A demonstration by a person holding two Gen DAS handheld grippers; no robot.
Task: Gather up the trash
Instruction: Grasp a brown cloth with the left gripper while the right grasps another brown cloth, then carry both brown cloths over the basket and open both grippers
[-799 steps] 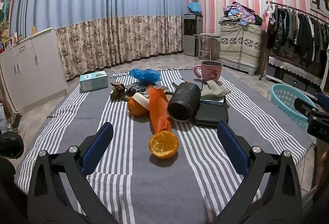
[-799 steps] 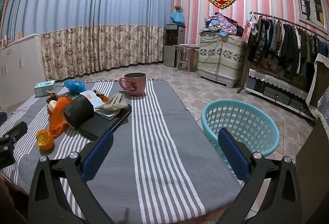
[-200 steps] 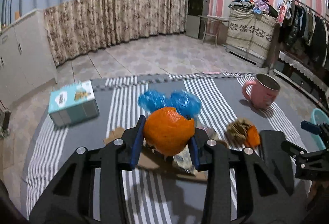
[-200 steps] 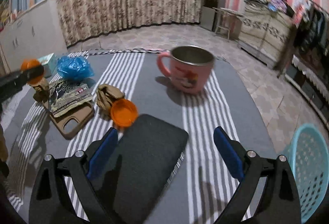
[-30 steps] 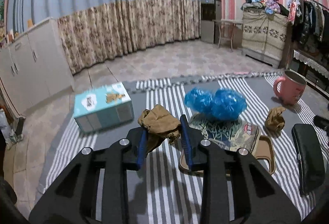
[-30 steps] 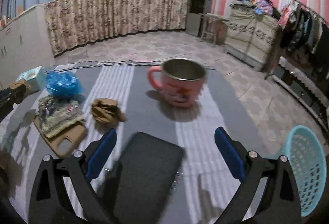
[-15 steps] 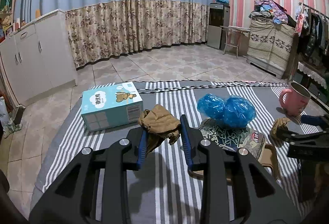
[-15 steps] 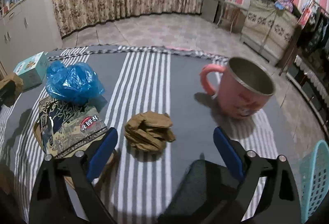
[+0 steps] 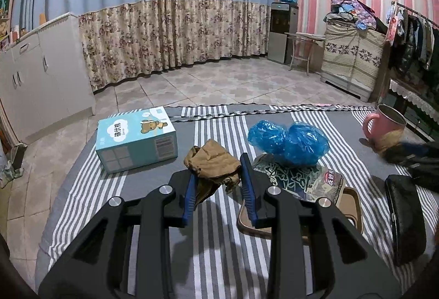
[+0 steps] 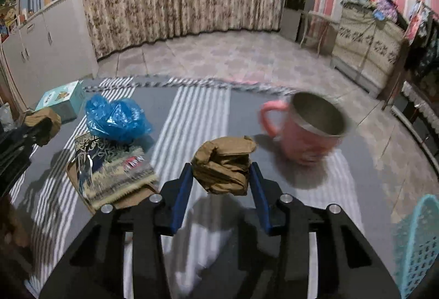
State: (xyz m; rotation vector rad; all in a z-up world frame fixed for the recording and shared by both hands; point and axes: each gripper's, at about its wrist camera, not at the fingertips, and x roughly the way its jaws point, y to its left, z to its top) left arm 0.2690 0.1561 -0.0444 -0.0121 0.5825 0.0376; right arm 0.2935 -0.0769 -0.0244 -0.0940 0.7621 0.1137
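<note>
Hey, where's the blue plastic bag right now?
The blue plastic bag lies on the striped cloth, resting against the printed packet, right of the tissue box.

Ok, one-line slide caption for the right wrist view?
Right gripper pinches crumpled brown paper above the striped cloth, pink mug beyond.

Before me: striped cloth over my worktop | teddy-print tissue box at left | pink mug at right | black case by the near right edge
</note>
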